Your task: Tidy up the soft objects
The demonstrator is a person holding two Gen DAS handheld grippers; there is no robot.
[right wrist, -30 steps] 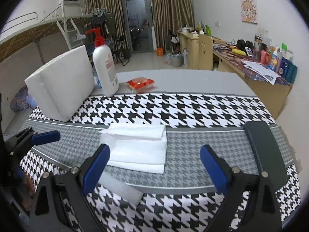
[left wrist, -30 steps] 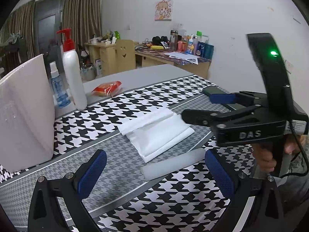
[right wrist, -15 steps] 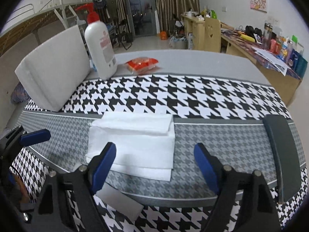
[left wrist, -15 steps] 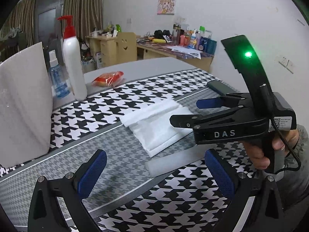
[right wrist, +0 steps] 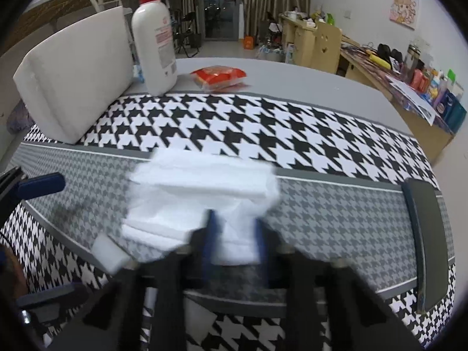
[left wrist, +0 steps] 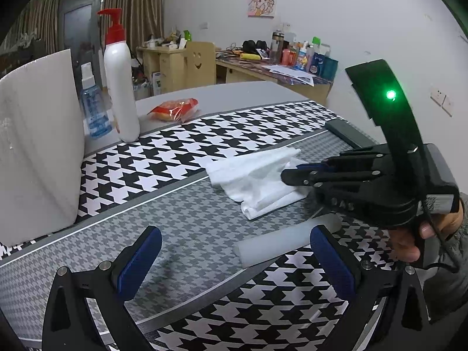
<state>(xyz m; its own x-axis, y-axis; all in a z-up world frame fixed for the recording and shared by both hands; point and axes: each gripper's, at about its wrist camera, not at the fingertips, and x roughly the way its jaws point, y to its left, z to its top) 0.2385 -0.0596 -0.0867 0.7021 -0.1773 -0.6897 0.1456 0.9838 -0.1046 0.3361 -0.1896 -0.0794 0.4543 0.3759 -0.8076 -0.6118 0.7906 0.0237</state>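
Now the folded white cloth (right wrist: pixel 201 201) is getting bunched at its near edge: a second ago it was lying flat with the right gripper (right wrist: pixel 234 239) hovering spread above it, and now that gripper's blue pads are closing in on a fold of the fabric, pinching it. In the left wrist view the cloth (left wrist: pixel 257 178) is rumpling upward near the right gripper (left wrist: pixel 295 175), so the pick appears to be starting; judging by this, the cloth is the soft object being gathered first. It is still resting on the grey band of the tabletop (left wrist: pixel 181 219).

The left gripper (left wrist: pixel 234 263) is staying spread and empty, hanging just short of a pale foam roll (left wrist: pixel 280 242) lying near the cloth.

Further out, a white foam block (right wrist: pixel 73 82) is leaning at the far left, beside a white pump bottle (right wrist: pixel 155 44) and a small blue spray bottle (left wrist: pixel 93 105). A red snack packet (right wrist: pixel 219 77) is lying on the plain grey part, and a dark flat case (right wrist: pixel 424 234) at the right edge. Beyond, cluttered desks and curtains are filling the room.
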